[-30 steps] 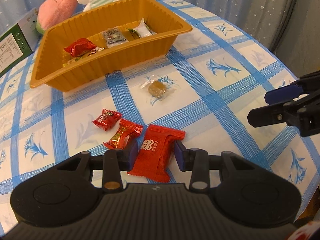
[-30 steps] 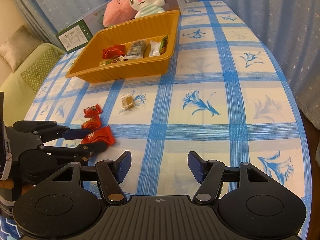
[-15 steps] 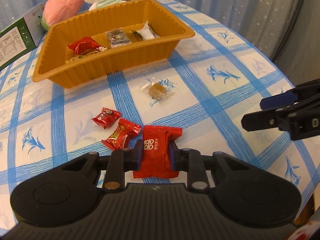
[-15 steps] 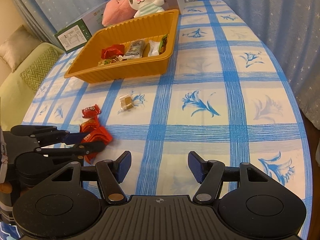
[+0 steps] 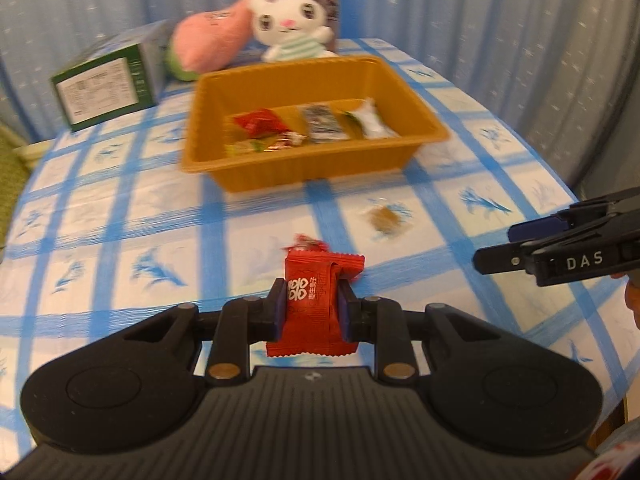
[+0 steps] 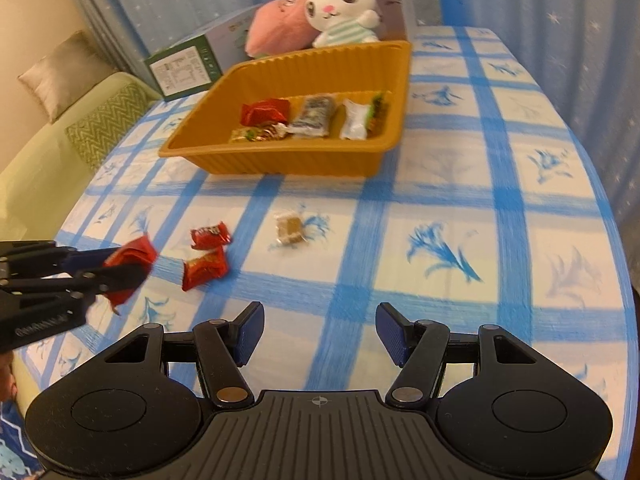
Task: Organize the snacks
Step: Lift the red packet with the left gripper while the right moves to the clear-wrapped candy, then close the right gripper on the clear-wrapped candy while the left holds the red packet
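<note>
Now my left claw (image 5: 311,314) has the large red snack packet (image 5: 316,304) pinched between its pads, the wrapper creased where they press on it. A second ago the jaws stood either side of that packet as it lay flat on the table; they have just been closing, and half a second ago they were already tight on it. Since then I have lifted it: in the right wrist view the packet (image 6: 130,270) hangs clear of the checked cloth, near the table's left edge as that view shows it. My left view has swung up too, and the orange tray (image 5: 316,172) now sits straight ahead, toward the far end of the table.

So the pick is done, I judge, and what remains for this piece is the carry to the tray, where a red packet, a dark one and a white one already lie along its near wall.

My right claw (image 6: 319,334) is about half open with nothing between its pads, hovering over the near edge of the table. It has hardly shifted over this second.

Three snacks are left on the cloth: two small red candies (image 6: 206,266) lying close together just beyond where the big packet lay, and a clear-wrapped brown candy (image 6: 289,229) between them and the tray. Those would be next, I reckon. Beyond the tray sit a white plush rabbit (image 5: 294,26) and a green box (image 5: 106,90), neither part of my job.
</note>
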`<state>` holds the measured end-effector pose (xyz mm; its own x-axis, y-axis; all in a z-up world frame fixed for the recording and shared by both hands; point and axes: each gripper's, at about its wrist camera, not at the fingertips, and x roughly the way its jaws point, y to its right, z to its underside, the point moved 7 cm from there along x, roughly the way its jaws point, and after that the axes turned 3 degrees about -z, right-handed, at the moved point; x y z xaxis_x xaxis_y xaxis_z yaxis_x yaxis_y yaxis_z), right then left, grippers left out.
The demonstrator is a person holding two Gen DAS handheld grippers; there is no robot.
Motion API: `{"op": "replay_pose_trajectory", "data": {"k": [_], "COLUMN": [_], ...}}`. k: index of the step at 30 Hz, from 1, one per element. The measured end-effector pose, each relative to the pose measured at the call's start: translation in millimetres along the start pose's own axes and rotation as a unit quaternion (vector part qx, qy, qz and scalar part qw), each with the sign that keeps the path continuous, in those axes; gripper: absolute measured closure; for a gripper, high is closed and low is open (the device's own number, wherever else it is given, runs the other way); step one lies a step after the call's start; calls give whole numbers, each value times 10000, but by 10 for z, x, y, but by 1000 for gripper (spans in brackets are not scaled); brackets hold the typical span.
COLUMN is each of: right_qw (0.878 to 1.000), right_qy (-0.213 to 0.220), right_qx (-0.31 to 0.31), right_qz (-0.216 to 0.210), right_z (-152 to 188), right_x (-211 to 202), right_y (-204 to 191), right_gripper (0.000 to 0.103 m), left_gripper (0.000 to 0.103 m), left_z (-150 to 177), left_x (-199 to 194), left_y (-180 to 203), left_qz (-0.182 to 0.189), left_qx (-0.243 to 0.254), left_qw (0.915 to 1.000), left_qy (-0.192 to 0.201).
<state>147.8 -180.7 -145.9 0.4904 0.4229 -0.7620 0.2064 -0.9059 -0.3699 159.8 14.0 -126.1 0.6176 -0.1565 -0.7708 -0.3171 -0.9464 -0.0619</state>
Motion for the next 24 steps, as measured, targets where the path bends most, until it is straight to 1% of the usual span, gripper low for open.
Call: {"op": "replay_pose_trajectory", "data": {"k": [9, 11, 13, 21, 24], "right_qw": [9987, 9980, 9973, 9961, 9951], "right_qy": [98, 124, 107, -13, -59], "right_qx": [-496, -623, -727, -884, -980], "right_qz": [-49, -34, -33, 18, 73], "right_z": [-205, -251, -295, -425, -455], "right_x": [268, 345, 435, 757, 860], "right_y": [-159, -195, -223, -242, -248], "right_gripper": [41, 45, 54, 63, 68], "left_gripper": [79, 79, 79, 79, 79], "left_z": [62, 78, 91, 102, 107], "left_x": [-56, -47, -40, 4, 22], "left_y": [-565, -668, -755, -992, -1051], "left_qz": [-525, -622, -699, -854, -882], "left_qx": [-465, -554, -634, -796, -824], "left_qw": [9975, 9965, 9955, 9931, 9926], "left_qy": [-25, -50, -73, -128, -156]}}
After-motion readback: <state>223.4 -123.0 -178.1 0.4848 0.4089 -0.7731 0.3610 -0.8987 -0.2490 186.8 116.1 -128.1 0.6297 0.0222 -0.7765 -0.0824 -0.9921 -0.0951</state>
